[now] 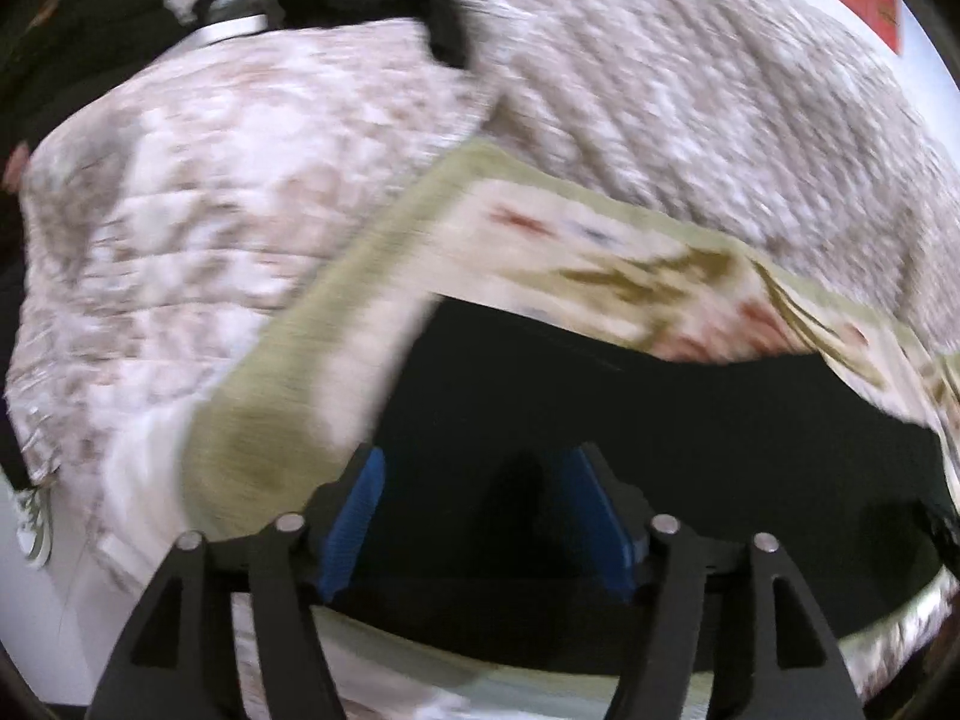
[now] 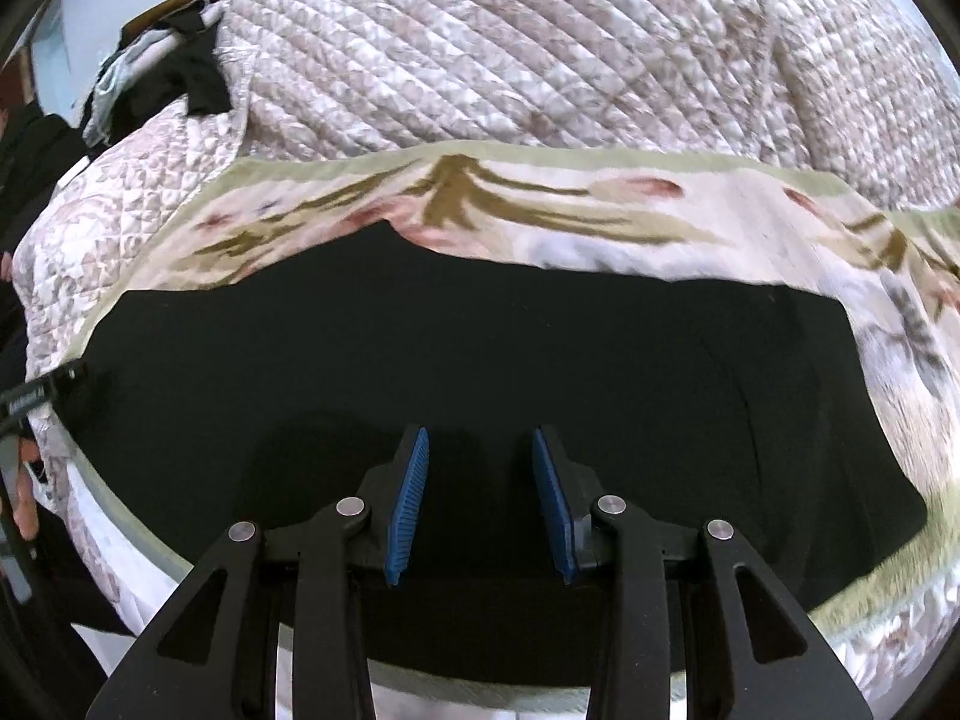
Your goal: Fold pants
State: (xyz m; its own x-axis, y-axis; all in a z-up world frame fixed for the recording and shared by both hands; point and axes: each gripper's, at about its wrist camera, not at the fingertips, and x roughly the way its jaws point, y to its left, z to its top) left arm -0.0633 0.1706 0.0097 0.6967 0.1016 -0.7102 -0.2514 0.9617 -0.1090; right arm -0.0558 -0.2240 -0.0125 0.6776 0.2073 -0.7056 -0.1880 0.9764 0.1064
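Two open, empty claws, left (image 1: 474, 516) and right (image 2: 480, 504), hover over limp, light black pants (image 2: 480, 360) on the bed (image 2: 540, 60), so I'd pinch a hem corner near the bed's edge.

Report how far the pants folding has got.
Done: the black pants lie flat as a compact rectangle on the floral cloth over the quilt, so a fold looks made. In hand: nothing; the left gripper and right gripper stand open above the pants. Left: whether another fold follows cannot be told.
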